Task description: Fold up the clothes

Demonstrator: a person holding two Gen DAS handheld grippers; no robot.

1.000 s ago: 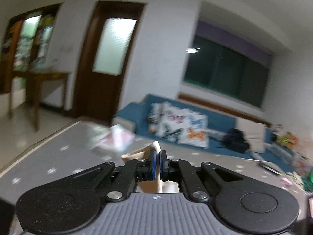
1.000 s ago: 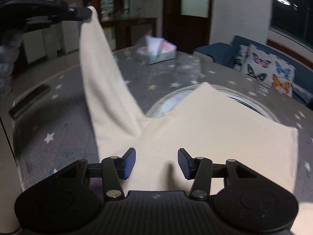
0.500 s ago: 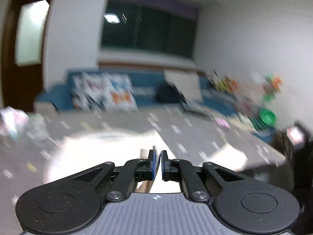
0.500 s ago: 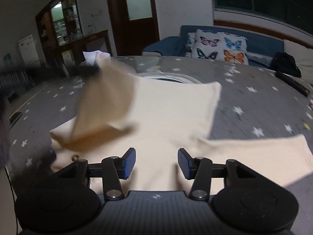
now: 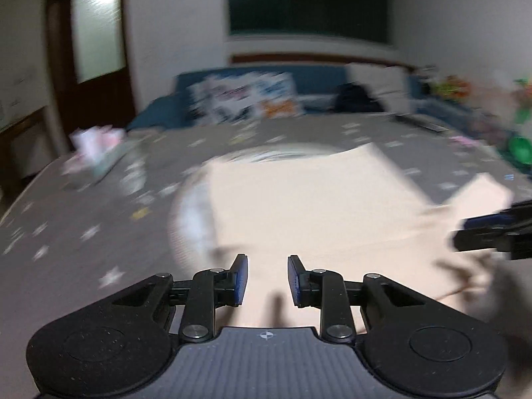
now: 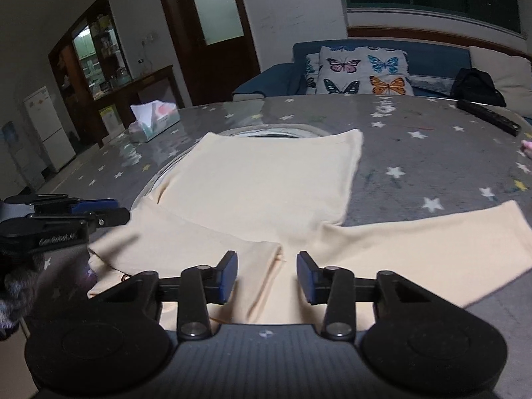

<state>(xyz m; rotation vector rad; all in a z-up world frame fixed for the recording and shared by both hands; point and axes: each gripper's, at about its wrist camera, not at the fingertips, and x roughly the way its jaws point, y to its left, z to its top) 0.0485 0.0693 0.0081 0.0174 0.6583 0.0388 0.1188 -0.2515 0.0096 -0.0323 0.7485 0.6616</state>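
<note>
A cream long-sleeved top (image 6: 266,183) lies flat on the grey star-print table (image 6: 432,153). Its left sleeve (image 6: 186,236) is folded in across the body; its right sleeve (image 6: 415,249) stretches out to the right. In the blurred left wrist view the top (image 5: 299,206) lies ahead of my left gripper (image 5: 267,281), which is open and empty just above the cloth. My right gripper (image 6: 267,276) is open and empty over the near edge of the top. The left gripper also shows in the right wrist view (image 6: 99,211), at the left edge of the cloth.
A tissue box (image 6: 154,121) stands at the table's far left. A dark remote (image 6: 487,118) lies at the far right. A blue sofa with butterfly cushions (image 6: 362,73) is behind the table. A glass turntable ring (image 6: 276,131) shows under the top's far edge.
My left gripper carried the left sleeve across the body, laid it down and opened, letting it go. The right gripper stayed open while its view swung to face the top squarely.
</note>
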